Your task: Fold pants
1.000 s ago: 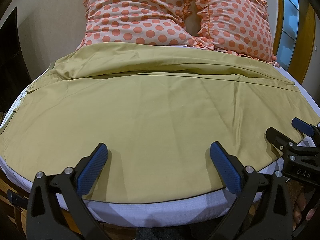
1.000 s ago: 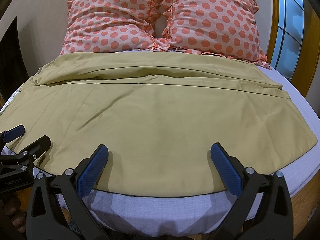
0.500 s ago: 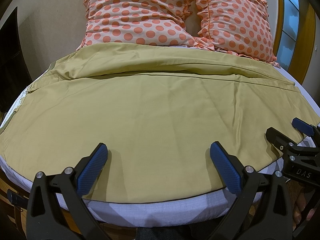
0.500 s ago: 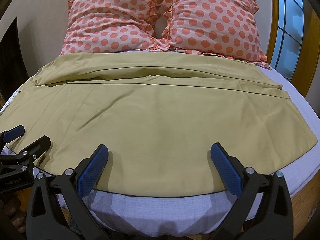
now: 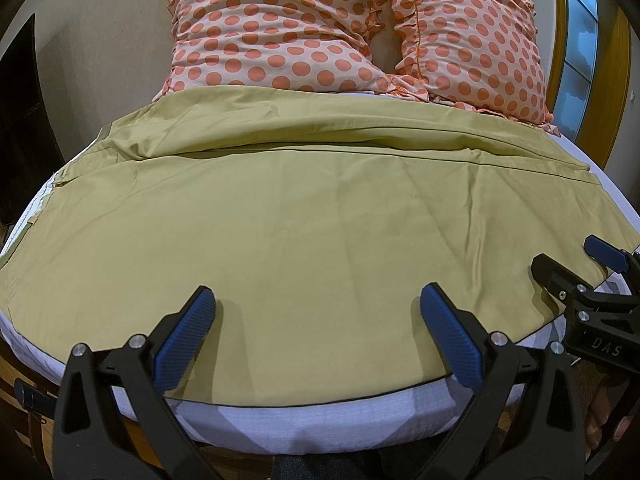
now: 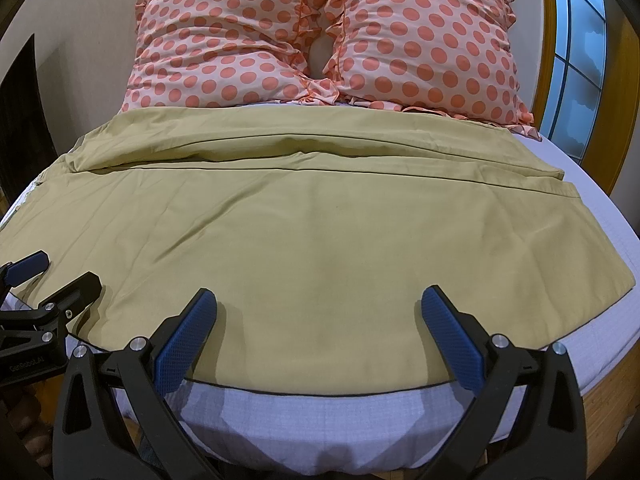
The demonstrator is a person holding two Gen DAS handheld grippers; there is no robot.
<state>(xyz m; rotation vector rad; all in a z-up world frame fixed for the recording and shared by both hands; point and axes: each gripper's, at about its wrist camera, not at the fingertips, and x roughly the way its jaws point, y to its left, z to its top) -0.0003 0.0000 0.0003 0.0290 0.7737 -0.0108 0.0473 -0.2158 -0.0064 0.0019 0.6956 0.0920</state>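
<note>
The olive pants [image 5: 320, 216] lie flat on the bed [image 6: 360, 420], long axis running crosswise to both pairs of fingers, their near edge just ahead of the left gripper [image 5: 316, 336] and right gripper [image 6: 320, 336], both spread wide and empty.

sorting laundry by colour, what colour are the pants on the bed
Plain olive-khaki pants, clearest in the right wrist view.
</note>
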